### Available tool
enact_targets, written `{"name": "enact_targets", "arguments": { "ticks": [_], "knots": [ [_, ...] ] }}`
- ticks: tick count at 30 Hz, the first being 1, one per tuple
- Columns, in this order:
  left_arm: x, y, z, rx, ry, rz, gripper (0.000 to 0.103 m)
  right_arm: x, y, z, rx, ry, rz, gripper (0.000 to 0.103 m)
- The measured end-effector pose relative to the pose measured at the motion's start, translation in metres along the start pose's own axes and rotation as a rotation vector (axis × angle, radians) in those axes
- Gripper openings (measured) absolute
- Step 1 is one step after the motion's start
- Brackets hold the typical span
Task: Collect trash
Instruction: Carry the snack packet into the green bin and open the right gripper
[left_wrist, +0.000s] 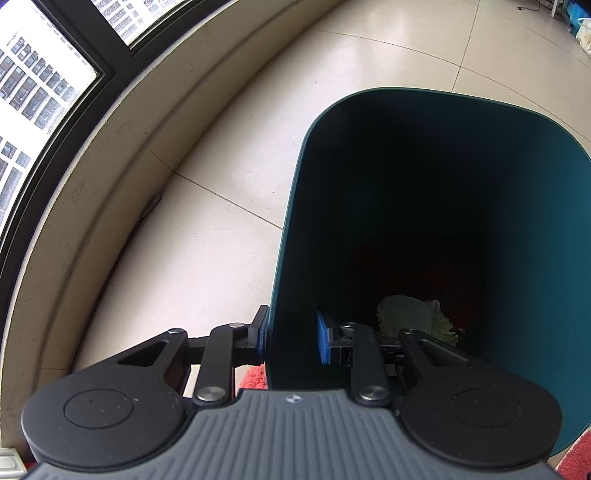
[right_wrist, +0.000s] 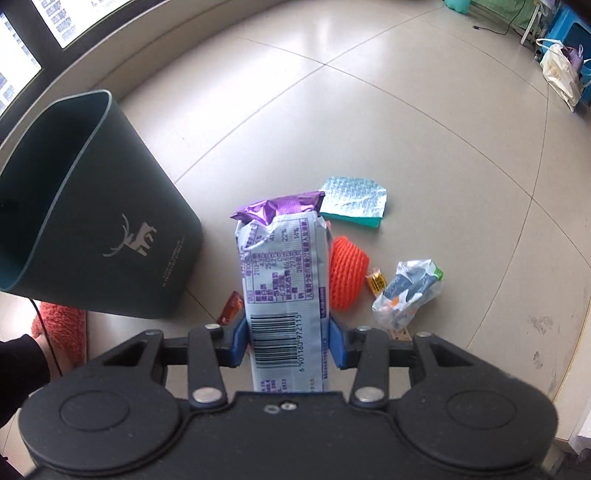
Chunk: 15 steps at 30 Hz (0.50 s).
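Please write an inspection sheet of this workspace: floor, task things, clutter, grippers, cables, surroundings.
Surface: pale tiled floor, some scuff marks at right.
Job's things: dark green bin tilted; purple and white wrapper; orange foam net, teal foil packet, crumpled plastic bag, small yellow wrapper on floor.
Clutter: red fluffy mat.
Grippers: left gripper clamped on bin wall; right gripper holds the wrapper.
Cables: thin black cable near the mat.
Surroundings: window, bags far right.

Purple-and-white snack packet between right gripper fingers, above floor litter.
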<state>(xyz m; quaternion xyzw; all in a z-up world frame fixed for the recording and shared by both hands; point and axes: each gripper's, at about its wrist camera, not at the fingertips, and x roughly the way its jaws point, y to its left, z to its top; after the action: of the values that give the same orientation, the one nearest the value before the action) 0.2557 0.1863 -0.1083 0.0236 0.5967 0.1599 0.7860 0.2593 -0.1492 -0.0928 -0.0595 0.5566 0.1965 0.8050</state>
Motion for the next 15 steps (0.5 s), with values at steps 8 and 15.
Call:
{"name": "enact_targets", "arguments": {
  "ticks": [8, 15],
  "knots": [
    [0.002, 0.019, 0.001, -0.041, 0.007, -0.076, 0.025, -0.076, 0.071, 0.055, -0.024, -0.165, 0.112, 0.042],
    [0.004, 0.03, 0.0, -0.064, 0.015, -0.132, 0.021, -0.079, 0.128, 0.092, -0.084, -0.212, 0.218, 0.042]
  ]
}}
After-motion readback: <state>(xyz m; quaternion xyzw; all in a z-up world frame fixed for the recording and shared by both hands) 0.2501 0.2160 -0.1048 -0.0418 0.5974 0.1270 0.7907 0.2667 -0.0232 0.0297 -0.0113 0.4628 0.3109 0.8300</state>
